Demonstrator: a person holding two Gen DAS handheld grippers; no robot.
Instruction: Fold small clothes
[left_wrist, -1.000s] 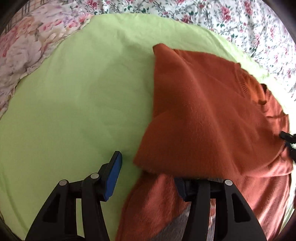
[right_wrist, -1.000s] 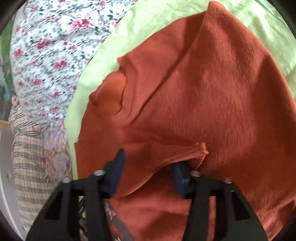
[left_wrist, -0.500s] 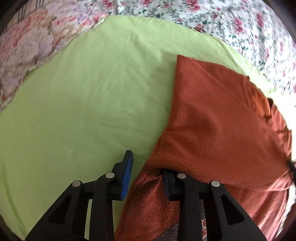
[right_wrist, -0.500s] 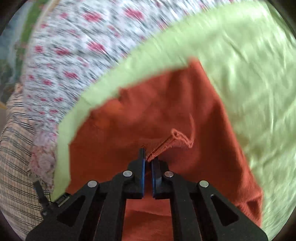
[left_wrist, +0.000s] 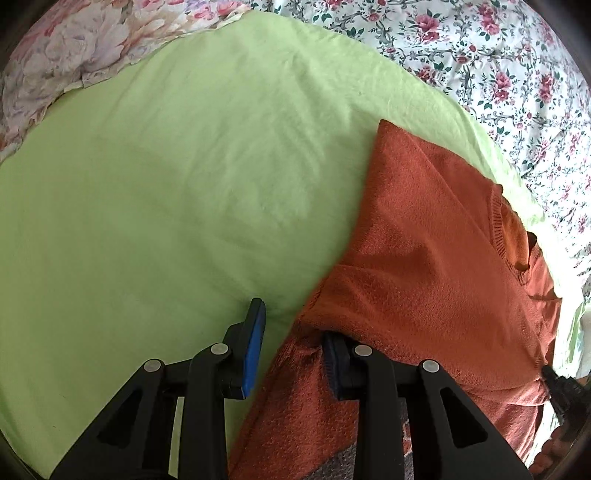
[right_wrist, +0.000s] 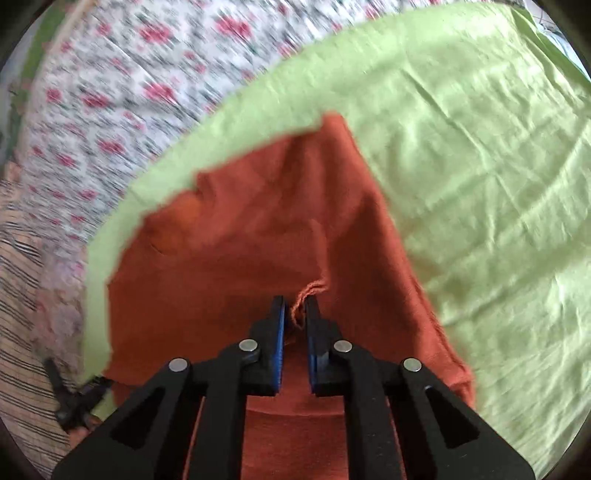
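An orange knit sweater (left_wrist: 424, 258) lies partly folded on a light green sheet (left_wrist: 166, 184), its collar toward the right. My left gripper (left_wrist: 292, 319) stands open at the sweater's near left edge. One blue pad is bare over the sheet, and the other finger is tucked under the folded orange layer. In the right wrist view the sweater (right_wrist: 258, 240) runs to a point at the far end. My right gripper (right_wrist: 295, 301) pinches a small raised fold of it, and its jaws are easing open.
The green sheet (right_wrist: 480, 147) covers a bed with a floral spread (left_wrist: 498, 55) behind it. A pink flowered pillow (left_wrist: 74, 48) sits at the far left. A plaid cloth (right_wrist: 18, 332) lies at the left edge. The other gripper's tip (left_wrist: 561, 384) shows low right.
My left jaws narrowed at the sweater's edge. My right gripper shut on a fold of the sweater and carried it across, so the orange shape now looks narrower.
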